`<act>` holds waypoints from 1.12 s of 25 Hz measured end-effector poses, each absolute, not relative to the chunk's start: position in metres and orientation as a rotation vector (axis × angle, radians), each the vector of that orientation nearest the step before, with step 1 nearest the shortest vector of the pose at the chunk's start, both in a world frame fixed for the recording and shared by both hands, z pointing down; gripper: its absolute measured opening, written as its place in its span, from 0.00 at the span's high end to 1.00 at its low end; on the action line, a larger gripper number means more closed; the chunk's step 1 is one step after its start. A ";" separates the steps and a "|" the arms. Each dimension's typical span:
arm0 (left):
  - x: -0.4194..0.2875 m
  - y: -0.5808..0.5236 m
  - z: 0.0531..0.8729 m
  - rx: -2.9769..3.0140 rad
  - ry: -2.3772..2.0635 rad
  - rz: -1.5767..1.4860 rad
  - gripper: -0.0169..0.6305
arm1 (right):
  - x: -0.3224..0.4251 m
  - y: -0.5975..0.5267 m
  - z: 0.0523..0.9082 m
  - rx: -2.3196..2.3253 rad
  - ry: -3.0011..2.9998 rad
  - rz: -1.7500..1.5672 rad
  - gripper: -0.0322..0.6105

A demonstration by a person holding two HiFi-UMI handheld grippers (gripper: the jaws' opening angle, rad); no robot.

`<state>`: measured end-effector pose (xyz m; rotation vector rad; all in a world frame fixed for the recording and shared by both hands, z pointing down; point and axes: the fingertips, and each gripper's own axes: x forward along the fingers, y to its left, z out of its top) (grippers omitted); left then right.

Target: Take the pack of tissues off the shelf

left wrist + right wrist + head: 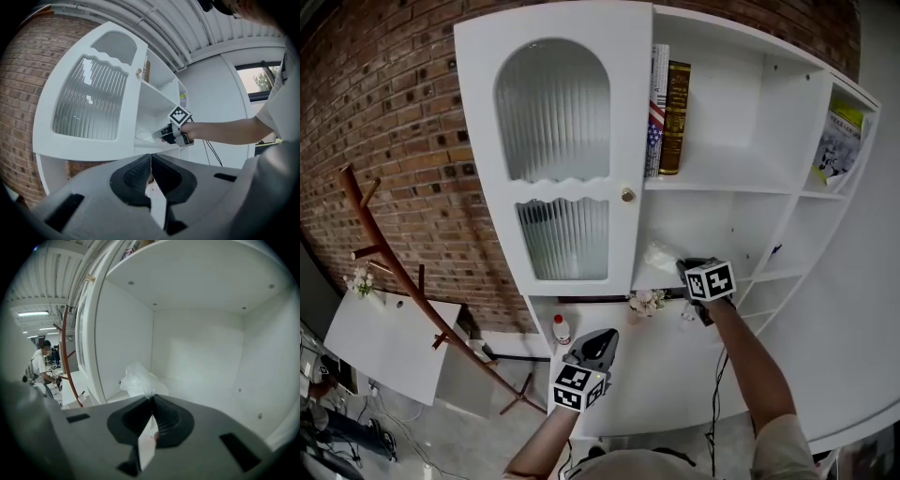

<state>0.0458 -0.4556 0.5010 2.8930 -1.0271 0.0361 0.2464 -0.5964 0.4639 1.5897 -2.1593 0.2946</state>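
I have the right claw (152,401) clenched on the near edge of the pack of tissues (139,379), which lies straight ahead, mid-frame, inside the shelf (206,397). My left claw (150,161) is clenched on nothing and is farther off.

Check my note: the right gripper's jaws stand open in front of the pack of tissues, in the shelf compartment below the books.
Wrong in one point. The jaws of the right gripper are not open: they are shut on the wrapper of the pack of tissues, as the right gripper view shows. It is in the shelf compartment below the books.
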 end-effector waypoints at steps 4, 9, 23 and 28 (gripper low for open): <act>0.040 -0.453 0.504 2.894 -0.999 0.040 0.93 | 0.249 -0.573 0.465 1.620 -2.161 0.304 0.90; 0.032 -0.448 0.512 2.894 -0.963 0.049 0.93 | 0.247 -0.544 0.467 1.656 -2.177 0.307 0.90; 0.031 -0.422 0.520 2.902 -0.967 0.044 0.93 | 0.227 -0.446 0.485 1.645 -2.279 0.284 0.90; 0.036 -0.404 0.519 2.892 -1.026 0.021 0.93 | 0.234 -0.411 0.496 1.623 -2.325 0.287 0.90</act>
